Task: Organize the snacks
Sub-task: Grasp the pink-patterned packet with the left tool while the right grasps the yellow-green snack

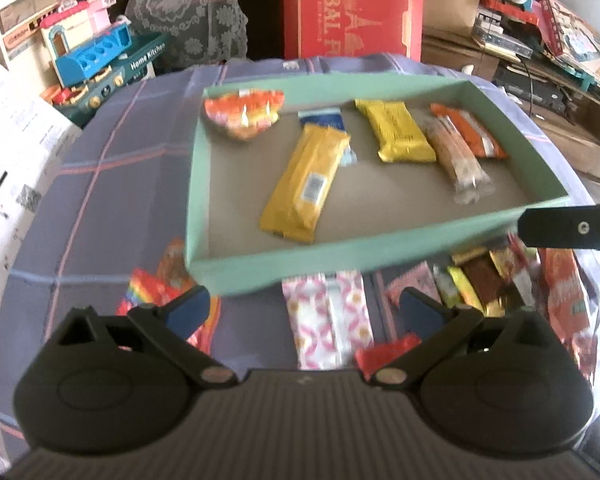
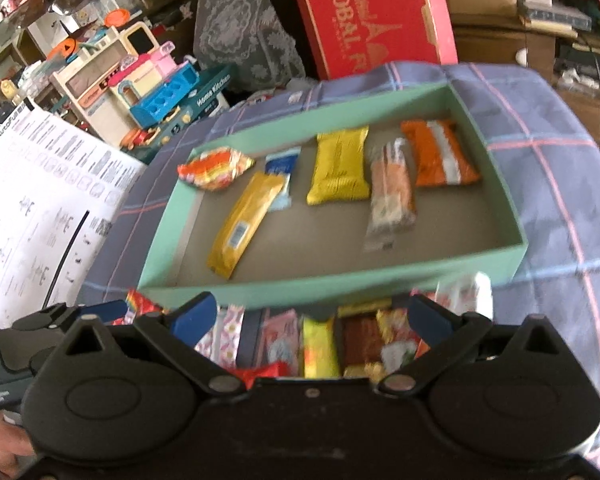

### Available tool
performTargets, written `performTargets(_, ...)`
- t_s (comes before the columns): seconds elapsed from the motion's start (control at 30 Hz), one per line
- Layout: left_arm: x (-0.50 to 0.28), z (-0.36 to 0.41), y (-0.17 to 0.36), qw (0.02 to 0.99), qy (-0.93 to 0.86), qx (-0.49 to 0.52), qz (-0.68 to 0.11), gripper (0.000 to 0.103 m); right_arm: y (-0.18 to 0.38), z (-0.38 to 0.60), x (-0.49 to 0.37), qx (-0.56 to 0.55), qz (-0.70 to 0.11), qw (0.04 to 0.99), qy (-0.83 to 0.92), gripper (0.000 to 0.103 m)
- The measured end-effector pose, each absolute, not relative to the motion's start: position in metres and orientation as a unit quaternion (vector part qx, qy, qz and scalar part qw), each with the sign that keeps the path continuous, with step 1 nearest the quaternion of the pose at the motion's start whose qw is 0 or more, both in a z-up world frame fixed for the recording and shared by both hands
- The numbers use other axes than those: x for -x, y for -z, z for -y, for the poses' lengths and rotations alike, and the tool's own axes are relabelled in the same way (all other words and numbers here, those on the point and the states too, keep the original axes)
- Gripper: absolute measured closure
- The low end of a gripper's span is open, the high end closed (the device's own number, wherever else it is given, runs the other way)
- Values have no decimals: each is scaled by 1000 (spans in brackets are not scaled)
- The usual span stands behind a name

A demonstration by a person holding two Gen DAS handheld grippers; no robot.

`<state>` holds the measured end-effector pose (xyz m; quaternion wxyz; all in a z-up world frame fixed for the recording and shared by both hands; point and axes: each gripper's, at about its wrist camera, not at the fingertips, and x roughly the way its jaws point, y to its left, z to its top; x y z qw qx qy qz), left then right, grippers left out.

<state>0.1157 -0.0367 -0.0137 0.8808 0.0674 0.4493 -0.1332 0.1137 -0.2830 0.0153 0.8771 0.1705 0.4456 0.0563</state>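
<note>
A shallow green box [image 1: 380,246] [image 2: 284,294] lies on the plaid cloth and holds several wrapped snacks: a long yellow bar [image 1: 304,184] [image 2: 244,224], a yellow pack [image 1: 396,130] [image 2: 340,166], an orange pack [image 1: 468,130] [image 2: 440,152], a clear-wrapped bar [image 1: 456,156] [image 2: 392,192] and an orange-yellow packet [image 1: 244,114] [image 2: 216,168]. Loose snacks lie in front of the box. My left gripper [image 1: 306,308] hangs open above a pink-and-white packet [image 1: 328,320]. My right gripper [image 2: 312,318] hangs open above a yellow snack [image 2: 320,346] and a brown one [image 2: 362,340].
A red carton [image 1: 352,8] [image 2: 372,16] stands behind the table. Toys [image 1: 88,52] [image 2: 152,88] crowd the back left. White printed paper [image 1: 16,152] [image 2: 44,184] lies at the left. The right gripper's finger [image 1: 572,226] reaches in over the box's right corner.
</note>
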Motion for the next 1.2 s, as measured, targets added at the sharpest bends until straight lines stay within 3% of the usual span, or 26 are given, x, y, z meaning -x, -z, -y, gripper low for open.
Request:
performTargets(0.3,-105,29,47,871,120,-52,-473,0,22,271,-95,-198,-475,854,-71,2)
performTargets(0.43,-115,33,55,871,110,-49,-476,0,34,274,-94,-218,-486,844,-66,19)
performTargets(0.67,-130,46,70,870,105,-52,-479,0,46,284,-95,-236,-495,834,-58,33)
performTargets(0.8,-133,45,80,867,92,-67,-485,0,53,284,-96,-240,-501,829,-63,55)
performTargets(0.9,-132,35,83,865,94,-61,-489,0,55,281,-97,-238,-503,829,-64,63)
performTargets(1.2,-131,20,81,862,97,-54,-495,0,57,265,-108,-221,-508,830,-71,65)
